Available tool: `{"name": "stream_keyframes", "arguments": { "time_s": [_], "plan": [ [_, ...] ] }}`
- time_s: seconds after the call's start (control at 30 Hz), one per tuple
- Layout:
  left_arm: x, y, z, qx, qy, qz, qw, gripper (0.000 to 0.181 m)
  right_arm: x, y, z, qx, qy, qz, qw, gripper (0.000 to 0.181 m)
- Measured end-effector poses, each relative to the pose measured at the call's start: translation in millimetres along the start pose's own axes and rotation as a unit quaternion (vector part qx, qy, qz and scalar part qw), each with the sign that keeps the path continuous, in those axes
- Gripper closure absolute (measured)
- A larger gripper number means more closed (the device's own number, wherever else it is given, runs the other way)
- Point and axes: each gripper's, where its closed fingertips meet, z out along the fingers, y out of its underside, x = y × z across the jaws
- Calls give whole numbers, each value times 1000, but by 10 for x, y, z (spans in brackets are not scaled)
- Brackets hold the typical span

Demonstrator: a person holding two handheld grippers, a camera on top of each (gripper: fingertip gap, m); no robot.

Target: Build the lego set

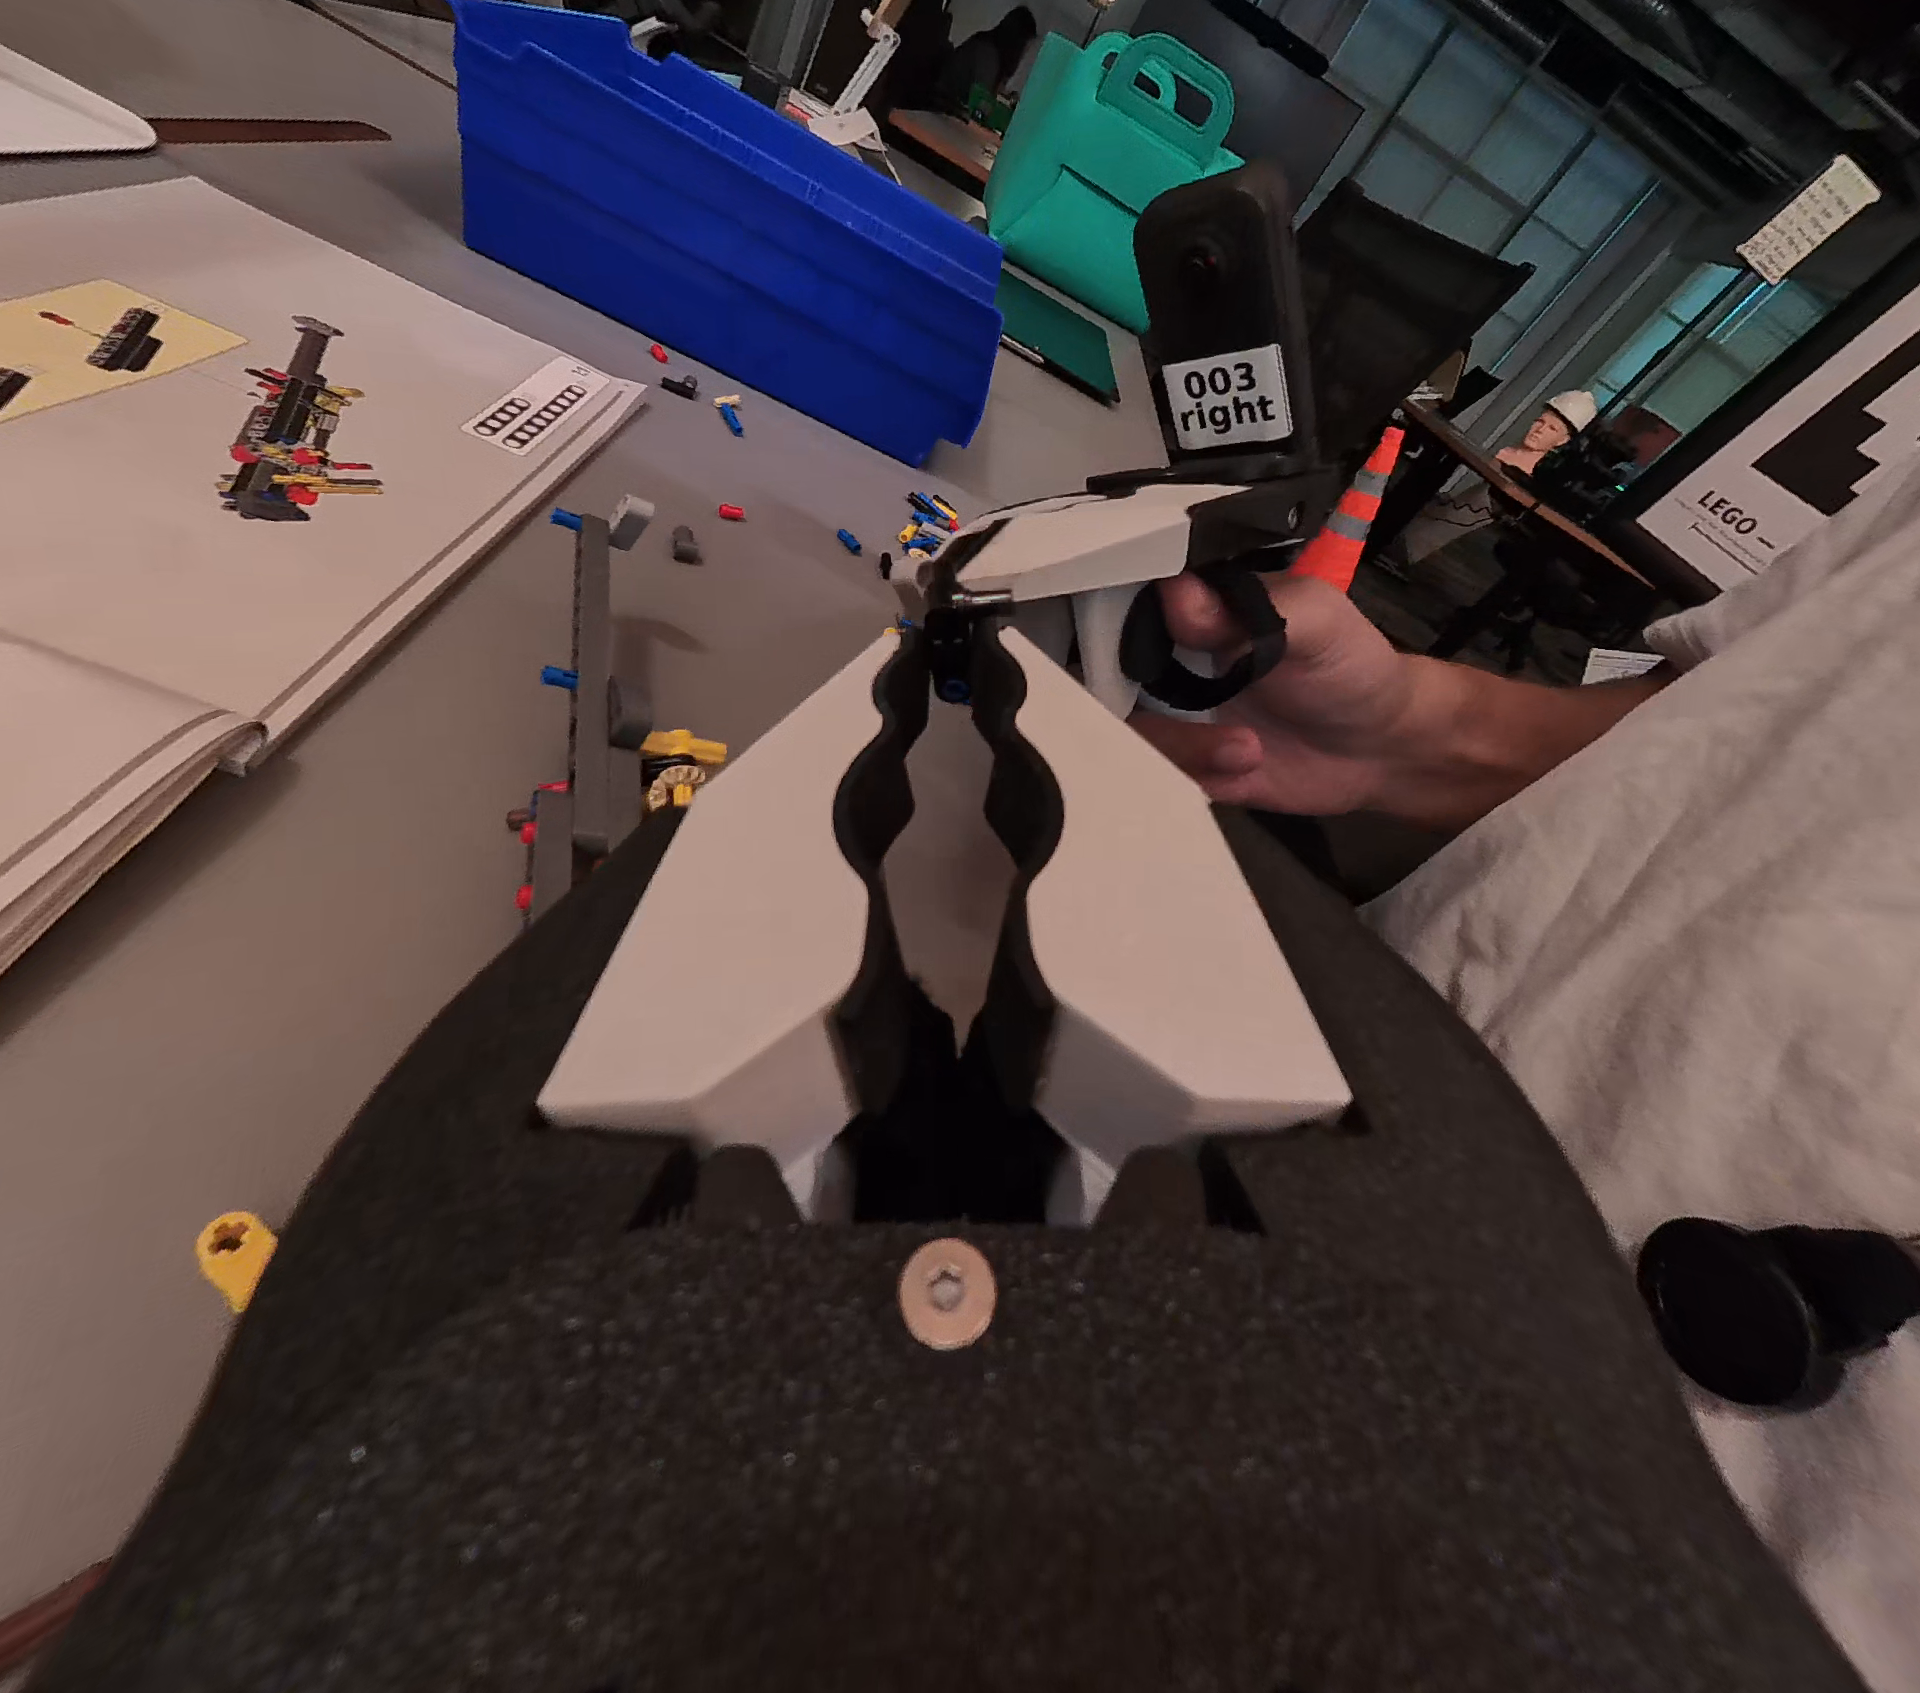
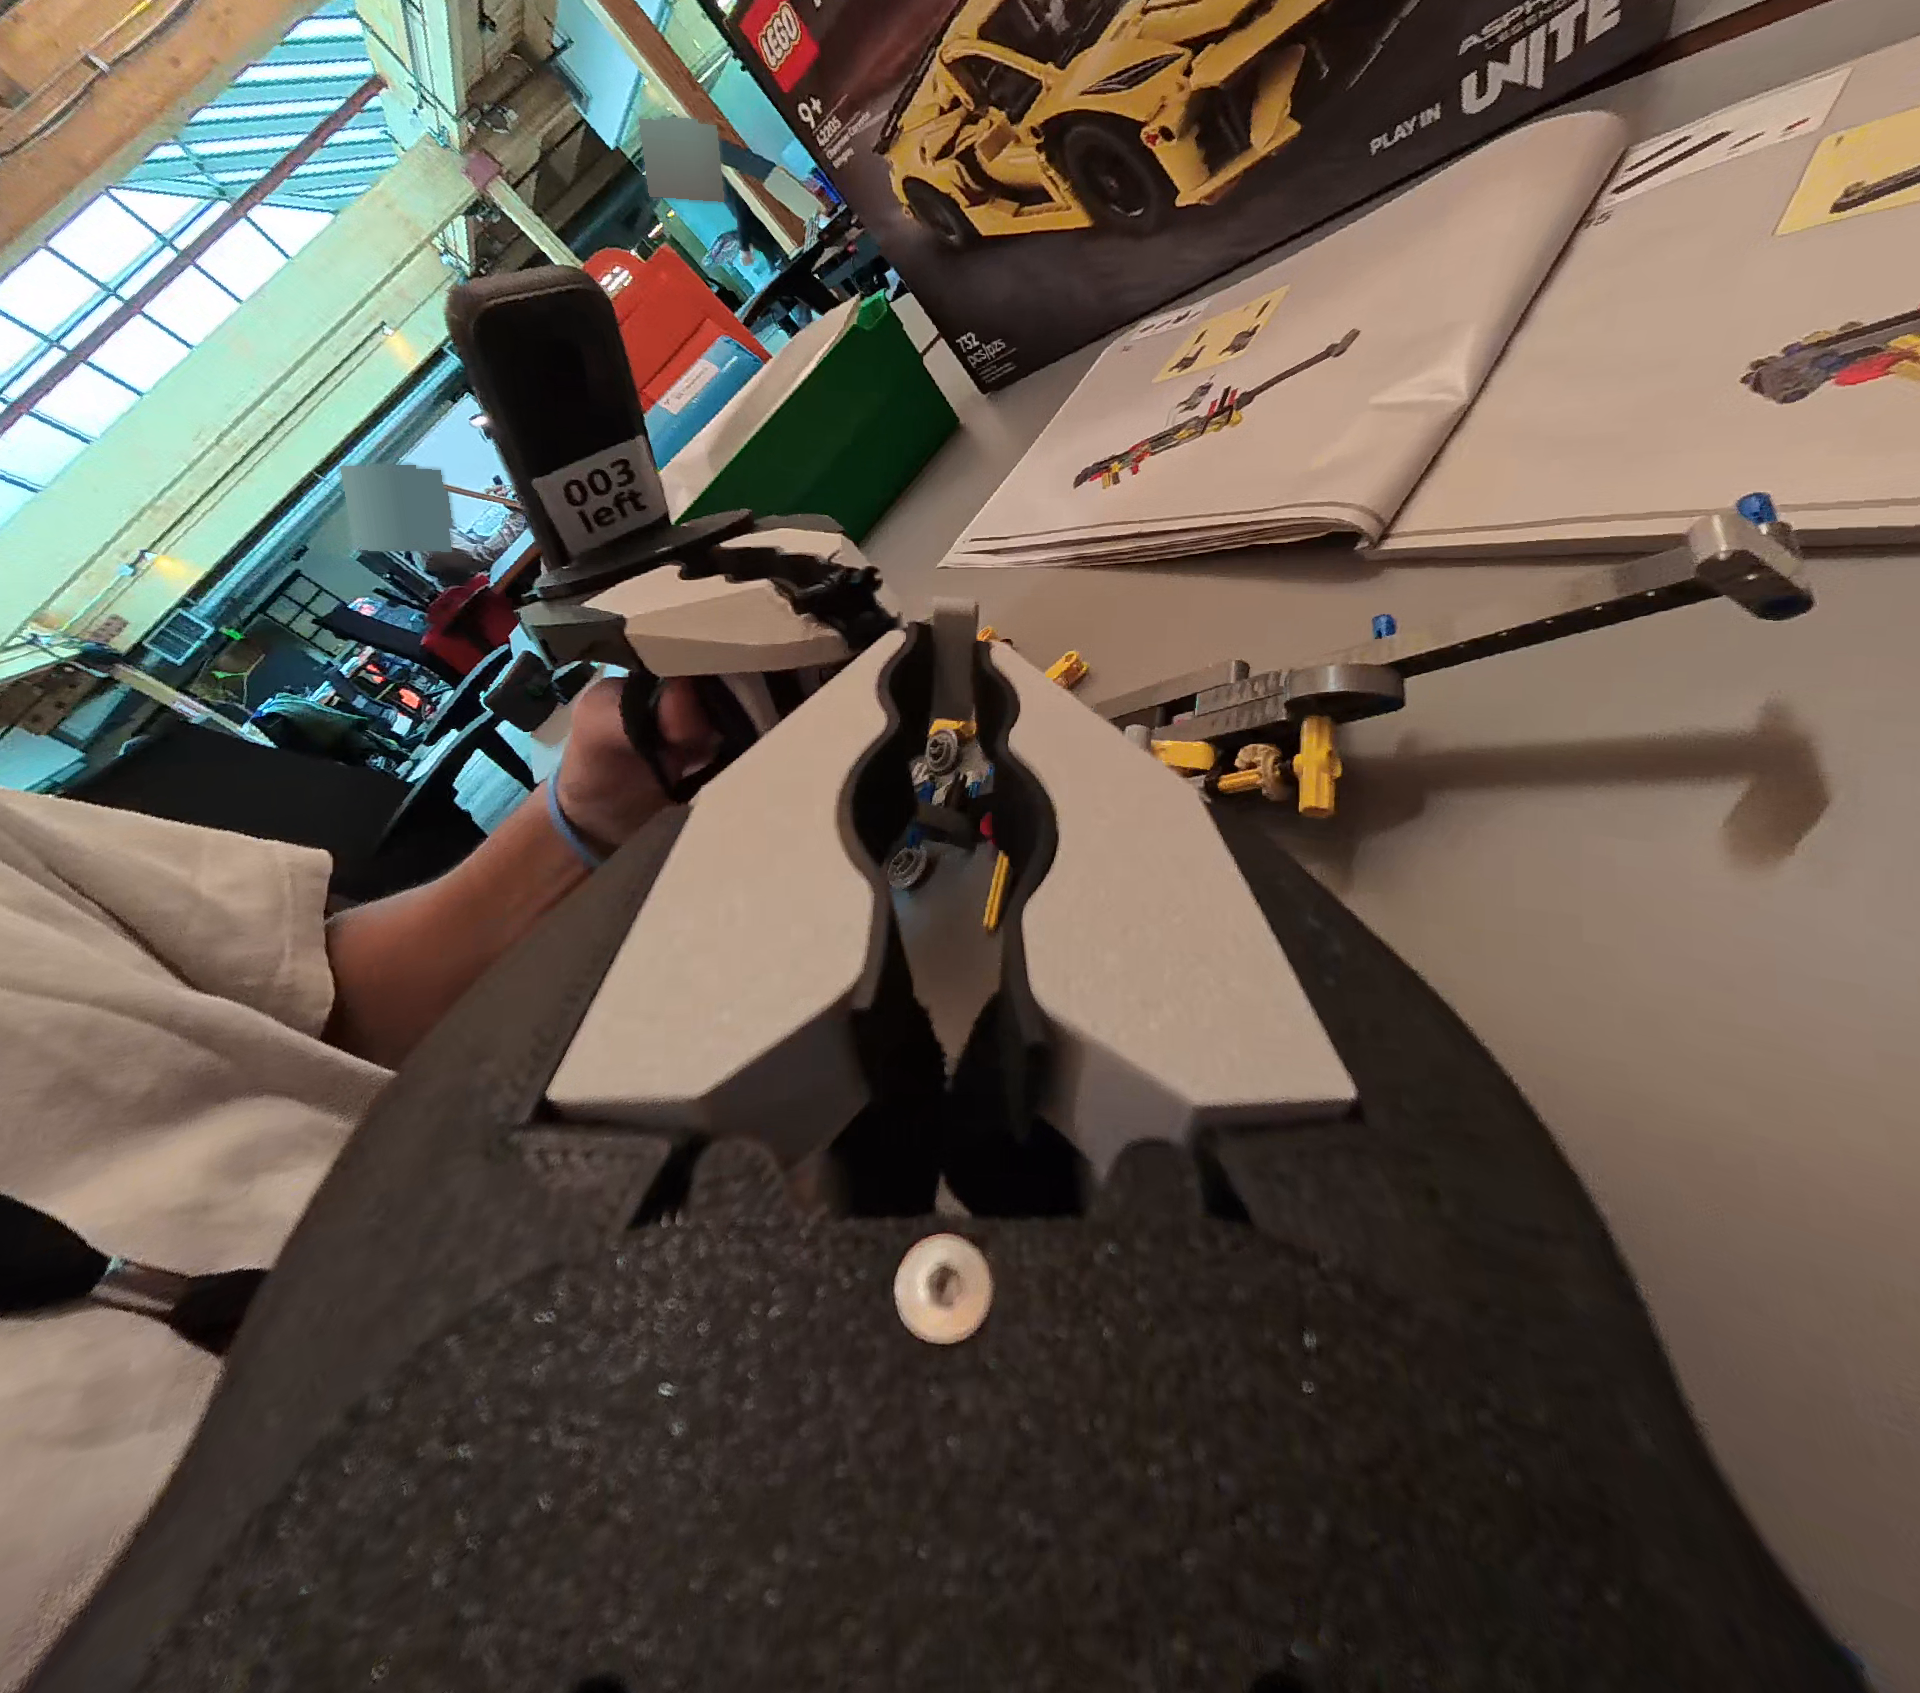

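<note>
The left gripper (image 1: 948,656) was clamped on a small black connector (image 1: 948,644) with a blue pin, and the right gripper (image 2: 951,656) pinched a grey piece (image 2: 954,641) at its tips, the two meeting above the grey table (image 1: 312,968). Left of them lay the long grey beam assembly (image 1: 594,687), with the open instruction booklet (image 1: 260,500) beyond. Farther off stood a blue bin (image 1: 717,230), loose pins (image 1: 925,521) before it. Past the booklet the set's box (image 2: 1195,64) closed off the table's far edge.

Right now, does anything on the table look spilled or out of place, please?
Yes: small loose pins lie scattered across the table beside the blue bin, and one yellow connector sits alone, far from the grey assembly.
</note>
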Motion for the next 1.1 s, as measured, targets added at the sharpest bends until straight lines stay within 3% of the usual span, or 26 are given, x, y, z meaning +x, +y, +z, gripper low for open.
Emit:
{"name": "stream_keyframes", "arguments": {
  "time_s": [0.27, 0.43, 0.6, 0.8, 1.0, 1.1],
  "plan": [
    [-57, 40, 32, -16, -42, 13, 999, 175, 53, -29, 76, 3, 31, -8, 999, 175],
    [-157, 48, 69, -17, -120, 19, 992, 175, 162, -48, 98, 14, 86, -20, 996, 175],
    [-175, -25, 75, 3, -197, 57, 979, 175, 161, -119, 104, 57, 129, -38, 989, 175],
    [-150, -147, 44, 42, -214, 71, 973, 175, 69, -65, 152, 73, 135, -55, 987, 175],
    [-144, -212, -1, 63, -215, 102, 969, 175, 55, -132, 212, 99, 57, 110, 987, 175],
    [-109, -253, -23, 77, -230, 131, 961, 175, 0, -167, 216, 123, 36, 128, 983, 175]
  ]
}}
